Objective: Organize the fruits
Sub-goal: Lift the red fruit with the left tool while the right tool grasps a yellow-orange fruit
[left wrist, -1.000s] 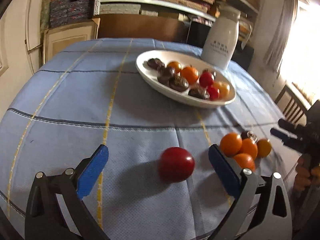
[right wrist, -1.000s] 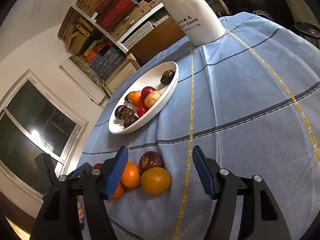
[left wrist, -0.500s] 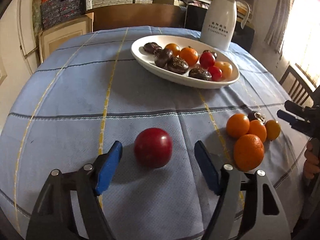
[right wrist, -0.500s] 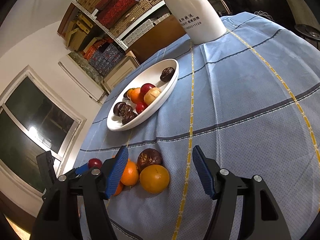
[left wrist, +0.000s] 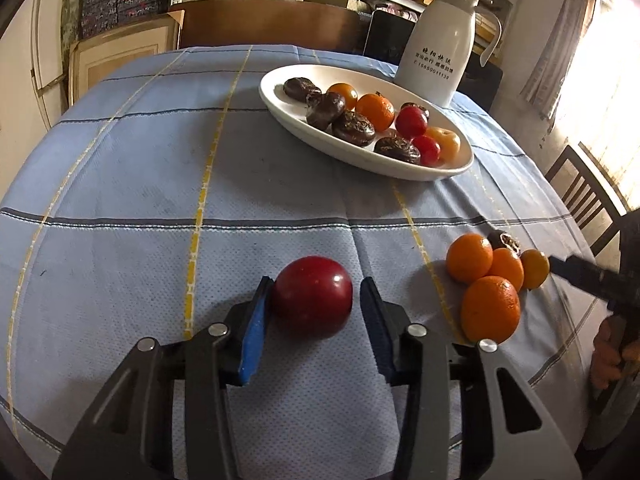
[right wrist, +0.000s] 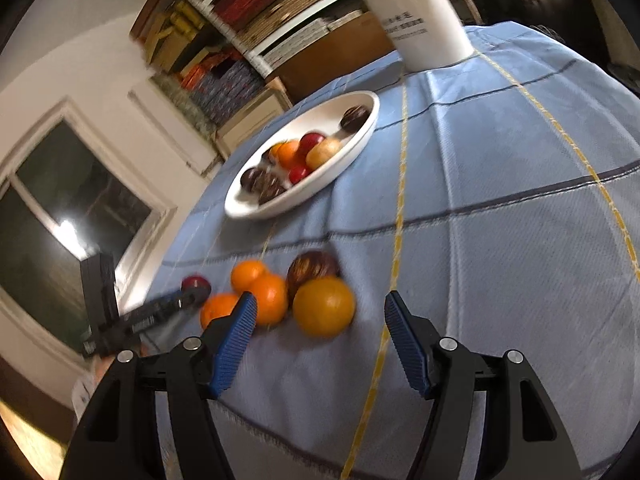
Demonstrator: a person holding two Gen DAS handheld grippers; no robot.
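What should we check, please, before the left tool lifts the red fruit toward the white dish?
1. Red fruit between the left tool's pads: ok.
2. Both pads pressing on it: not ok; one touches, a gap shows at the other, jaws closing.
3. Room in the white dish: ok, its near end is bare.
4. Cloth between fruit and dish free of obstacles: ok.
5. Right tool clear of the route: ok, it is open beside the orange pile.
6. Fruit sound underneath: cannot tell.
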